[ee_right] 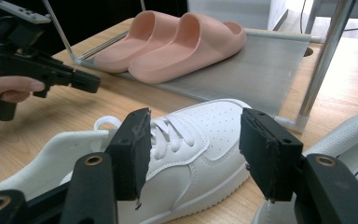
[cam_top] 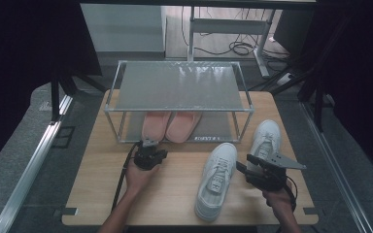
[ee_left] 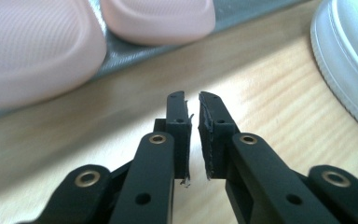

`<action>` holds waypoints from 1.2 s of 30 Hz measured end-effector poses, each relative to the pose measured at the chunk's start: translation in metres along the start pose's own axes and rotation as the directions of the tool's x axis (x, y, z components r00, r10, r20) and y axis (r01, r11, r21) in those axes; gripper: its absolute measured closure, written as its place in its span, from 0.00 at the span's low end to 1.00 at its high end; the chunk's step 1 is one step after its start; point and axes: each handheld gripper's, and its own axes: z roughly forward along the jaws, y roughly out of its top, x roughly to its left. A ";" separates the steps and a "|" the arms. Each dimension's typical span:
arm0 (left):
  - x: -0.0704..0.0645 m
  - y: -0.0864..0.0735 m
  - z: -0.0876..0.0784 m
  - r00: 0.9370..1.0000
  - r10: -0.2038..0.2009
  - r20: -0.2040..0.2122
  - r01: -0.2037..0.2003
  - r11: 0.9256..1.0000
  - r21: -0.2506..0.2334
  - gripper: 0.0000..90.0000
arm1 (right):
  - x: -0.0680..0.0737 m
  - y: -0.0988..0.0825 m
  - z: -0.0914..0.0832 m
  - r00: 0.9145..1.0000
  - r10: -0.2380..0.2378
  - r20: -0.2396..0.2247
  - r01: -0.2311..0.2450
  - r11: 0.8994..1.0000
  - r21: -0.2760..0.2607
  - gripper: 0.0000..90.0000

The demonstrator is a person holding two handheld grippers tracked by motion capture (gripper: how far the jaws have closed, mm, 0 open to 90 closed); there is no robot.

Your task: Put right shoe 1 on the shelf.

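Observation:
A pair of pink slippers (cam_top: 170, 125) lies side by side on the lower shelf of a metal rack (cam_top: 179, 87). Two white sneakers rest on the wooden table (cam_top: 97, 189): one (cam_top: 216, 179) in front of the rack, the other (cam_top: 267, 138) to its right. My left gripper (cam_top: 149, 141) hovers just before the slippers (ee_left: 28, 46), jaws nearly together and empty (ee_left: 192, 95). My right gripper (cam_top: 243, 166) stands open beside the nearer sneaker (ee_right: 186, 140), its jaws (ee_right: 193, 121) wide apart and pointing across the shoe. The left gripper (ee_right: 91, 83) is visible beyond it.
The rack's thin corner post (ee_right: 324, 56) stands close to the second sneaker (ee_right: 349, 140). Its lower shelf (ee_right: 261, 70) has bare room to the right of the slippers (ee_right: 177, 42). A sneaker's toe (ee_left: 349, 56) lies right of the left gripper. Dark curtains and a desk frame surround the table.

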 end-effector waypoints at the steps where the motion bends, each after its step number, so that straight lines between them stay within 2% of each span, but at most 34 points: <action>1: 0.001 -0.003 -0.003 1.000 -0.001 -0.001 0.001 1.000 -0.001 0.91 | 0.000 0.000 0.000 1.000 0.001 0.000 -0.001 1.000 0.001 0.49; 9: 0.005 -0.017 -0.022 1.000 -0.008 0.001 0.008 1.000 -0.011 0.81 | 0.001 -0.001 0.002 1.000 -0.002 -0.001 0.002 1.000 0.008 0.49; 17: 0.004 -0.025 -0.037 1.000 0.003 -0.006 -0.003 1.000 -0.012 0.75 | 0.002 -0.001 0.001 1.000 0.000 -0.001 0.000 1.000 0.004 0.49; 36: 0.004 -0.052 -0.064 1.000 -0.012 -0.008 0.012 1.000 0.003 0.67 | 0.004 -0.002 0.003 1.000 -0.001 -0.004 0.001 1.000 0.011 0.49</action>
